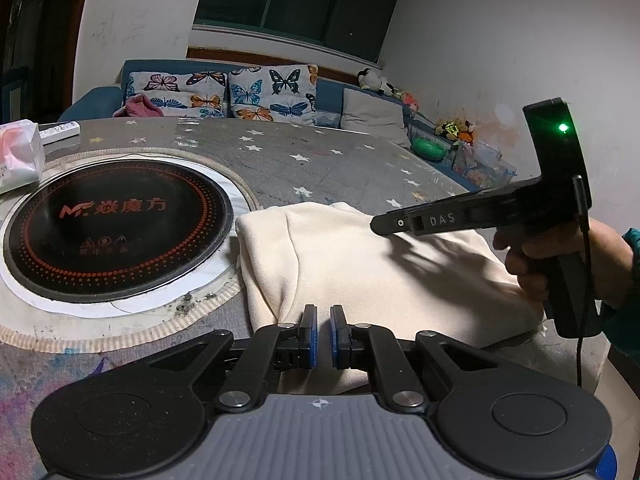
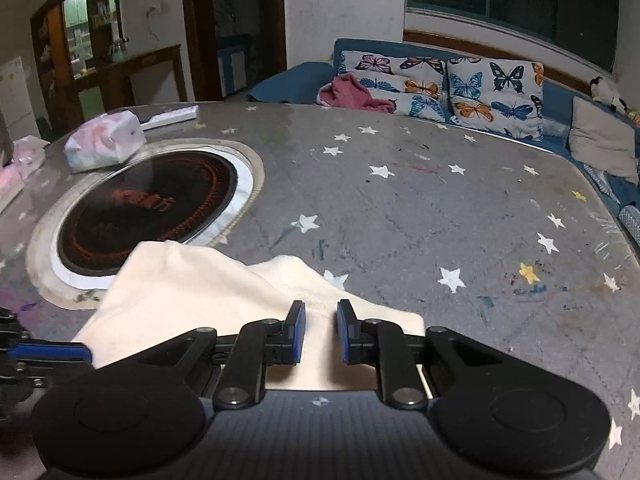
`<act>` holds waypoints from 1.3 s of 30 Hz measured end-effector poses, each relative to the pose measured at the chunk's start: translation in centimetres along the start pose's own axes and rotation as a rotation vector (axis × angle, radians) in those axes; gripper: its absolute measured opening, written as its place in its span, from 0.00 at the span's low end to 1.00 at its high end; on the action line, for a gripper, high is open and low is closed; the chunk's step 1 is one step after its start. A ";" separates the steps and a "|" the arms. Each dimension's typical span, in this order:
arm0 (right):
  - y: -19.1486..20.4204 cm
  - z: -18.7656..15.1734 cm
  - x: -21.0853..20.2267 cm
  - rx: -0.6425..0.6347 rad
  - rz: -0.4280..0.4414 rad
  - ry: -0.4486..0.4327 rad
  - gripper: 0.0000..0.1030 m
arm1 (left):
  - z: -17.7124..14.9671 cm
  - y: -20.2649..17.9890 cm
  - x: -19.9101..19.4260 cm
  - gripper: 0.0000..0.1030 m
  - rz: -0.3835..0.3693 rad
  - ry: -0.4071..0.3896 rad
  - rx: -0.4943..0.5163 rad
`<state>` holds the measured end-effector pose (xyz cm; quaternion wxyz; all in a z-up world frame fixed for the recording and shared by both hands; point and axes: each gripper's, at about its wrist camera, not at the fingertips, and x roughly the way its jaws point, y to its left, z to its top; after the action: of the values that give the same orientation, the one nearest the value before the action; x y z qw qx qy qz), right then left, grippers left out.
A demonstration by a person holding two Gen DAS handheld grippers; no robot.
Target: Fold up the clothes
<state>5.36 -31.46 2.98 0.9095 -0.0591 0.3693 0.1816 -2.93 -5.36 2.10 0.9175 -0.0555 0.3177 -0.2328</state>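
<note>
The left hand-held gripper [image 1: 323, 322] has its jaws nearly together with nothing between the pads, poised over the near edge of the cream garment [image 1: 360, 264]. The right hand-held gripper [image 2: 321, 322] shows a narrow gap above the same cloth, gripping nothing. The garment lies folded on the star-patterned desk [image 2: 400, 208], just beside the round black cooktop [image 1: 116, 228]. Beyond stands a sofa with butterfly cushions [image 1: 224, 92].

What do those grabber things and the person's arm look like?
Both tongs are black linkages with blue finger pads on a ribbed grey body. The right tongs are seen side-on: "DAS" lettering, a green light, a black cable. The right hand wears a teal sleeve.
</note>
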 end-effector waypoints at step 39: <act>5.7 2.9 -0.7 -0.107 0.123 -0.021 0.30 | 0.3 0.3 -0.2 0.10 -0.022 0.018 -0.045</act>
<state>4.67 -25.69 5.65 0.8959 -0.0831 0.3524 0.2574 -2.74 -5.01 2.40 0.9104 -0.0775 0.3307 -0.2363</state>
